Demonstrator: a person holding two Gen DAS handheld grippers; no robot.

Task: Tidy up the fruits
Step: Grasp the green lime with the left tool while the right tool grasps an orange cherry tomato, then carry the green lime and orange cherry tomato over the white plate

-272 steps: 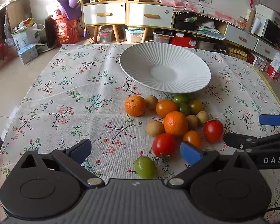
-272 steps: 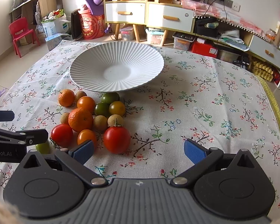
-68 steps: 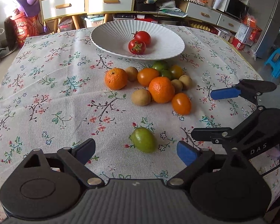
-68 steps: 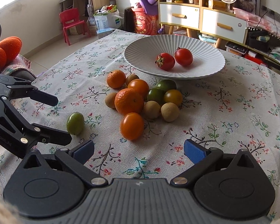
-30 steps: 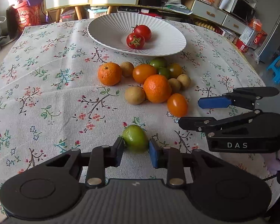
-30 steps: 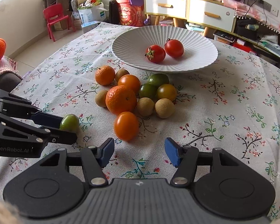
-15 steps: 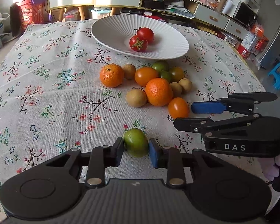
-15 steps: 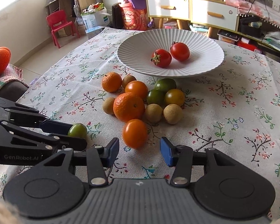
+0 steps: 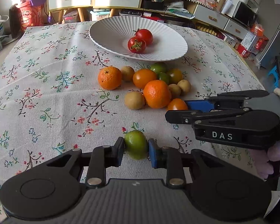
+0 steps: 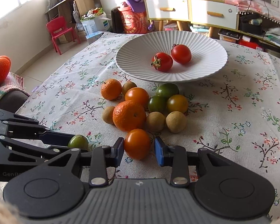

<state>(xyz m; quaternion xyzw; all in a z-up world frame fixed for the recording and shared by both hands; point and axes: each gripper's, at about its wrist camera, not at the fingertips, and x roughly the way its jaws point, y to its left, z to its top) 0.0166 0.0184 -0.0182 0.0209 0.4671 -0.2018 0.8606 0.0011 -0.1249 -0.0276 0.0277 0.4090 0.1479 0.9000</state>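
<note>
My left gripper (image 9: pixel 136 150) is shut on a small green tomato (image 9: pixel 135 145) low over the flowered cloth, and its jaws are still closing slightly. My right gripper (image 10: pixel 139 150) is closing around an orange tomato (image 10: pixel 137 143) at the near end of the fruit pile. Its left pad touches the tomato, and a thin gap shows at the right pad. Two red tomatoes (image 10: pixel 162 61) lie in the white ribbed plate (image 10: pixel 205 43). In the left wrist view the right gripper (image 9: pixel 176 110) reaches in from the right.
The pile (image 9: pixel 156 93) holds mandarins, brown round fruits and green and yellow tomatoes just in front of the plate. The flowered cloth (image 9: pixel 46 93) covers the table. The person's hand (image 9: pixel 270 155) holds the right tool. Cabinets (image 10: pixel 212 15) and a red chair (image 10: pixel 59 29) stand beyond the table.
The right gripper's jaws have narrowed from wide apart to close around the orange tomato. The left gripper keeps its hold on the green tomato. Two red tomatoes now lie in the once-empty plate.
</note>
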